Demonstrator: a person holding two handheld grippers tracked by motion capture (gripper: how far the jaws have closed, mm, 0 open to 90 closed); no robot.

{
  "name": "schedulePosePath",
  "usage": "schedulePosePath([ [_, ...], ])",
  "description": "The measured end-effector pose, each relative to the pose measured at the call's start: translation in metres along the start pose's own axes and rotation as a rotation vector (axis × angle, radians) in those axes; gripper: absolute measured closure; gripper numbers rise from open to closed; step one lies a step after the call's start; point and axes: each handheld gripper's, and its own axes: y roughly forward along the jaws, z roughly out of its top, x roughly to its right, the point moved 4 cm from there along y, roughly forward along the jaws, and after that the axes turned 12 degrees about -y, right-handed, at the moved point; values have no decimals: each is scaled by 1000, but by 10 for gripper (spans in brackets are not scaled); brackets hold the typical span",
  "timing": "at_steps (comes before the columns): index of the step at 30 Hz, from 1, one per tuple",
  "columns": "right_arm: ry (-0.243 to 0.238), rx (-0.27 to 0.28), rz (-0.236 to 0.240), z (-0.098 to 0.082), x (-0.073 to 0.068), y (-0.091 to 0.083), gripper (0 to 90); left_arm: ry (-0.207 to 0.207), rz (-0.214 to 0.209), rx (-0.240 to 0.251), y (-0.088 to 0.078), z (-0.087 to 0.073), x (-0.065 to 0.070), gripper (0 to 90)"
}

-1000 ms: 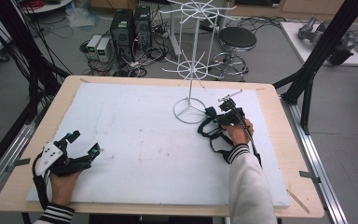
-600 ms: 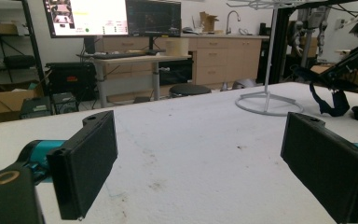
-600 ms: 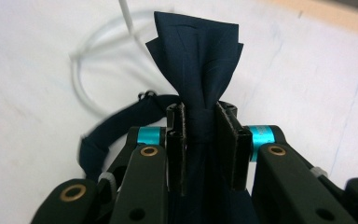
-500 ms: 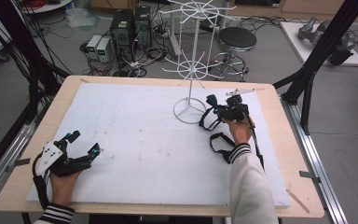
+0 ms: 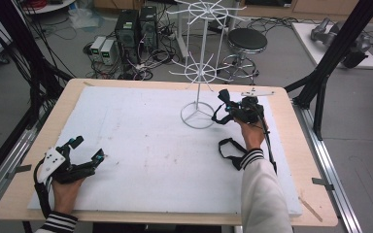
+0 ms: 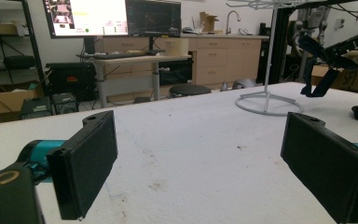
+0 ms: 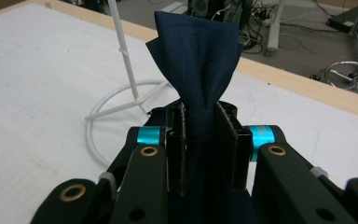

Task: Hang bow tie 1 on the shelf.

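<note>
No boxes, trays or other containers on the table [image 5: 141,145]; closest to a holder is the white wire rack [image 5: 197,73], its round base on the white mat, arms bare.

The thing in hand is a dark navy bow tie [image 7: 196,51]: cloth folded and bunched, pinched at the narrow knot, wing fanning out above the pads. It's off the mat, just beside the rack base. Its black strap [image 5: 229,149] partly lies on the mat by the sleeve.

R gripper [image 5: 232,109] clenched on the bow tie. L gripper [image 5: 85,151] rests near the table's left front corner, jaws wide apart, nothing between.
</note>
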Motion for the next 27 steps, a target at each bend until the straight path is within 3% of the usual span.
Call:
schedulePosePath([
  [8,-15,41,-43,6,3,-11,749,-4,-1,0,0,0,0,112],
  [21,-12,70,-62,11,5,-23,749,-2,0,1,0,0,0,112],
  [27,-7,92,-108,14,10,-34,748,-2,0,0,0,0,0,111],
])
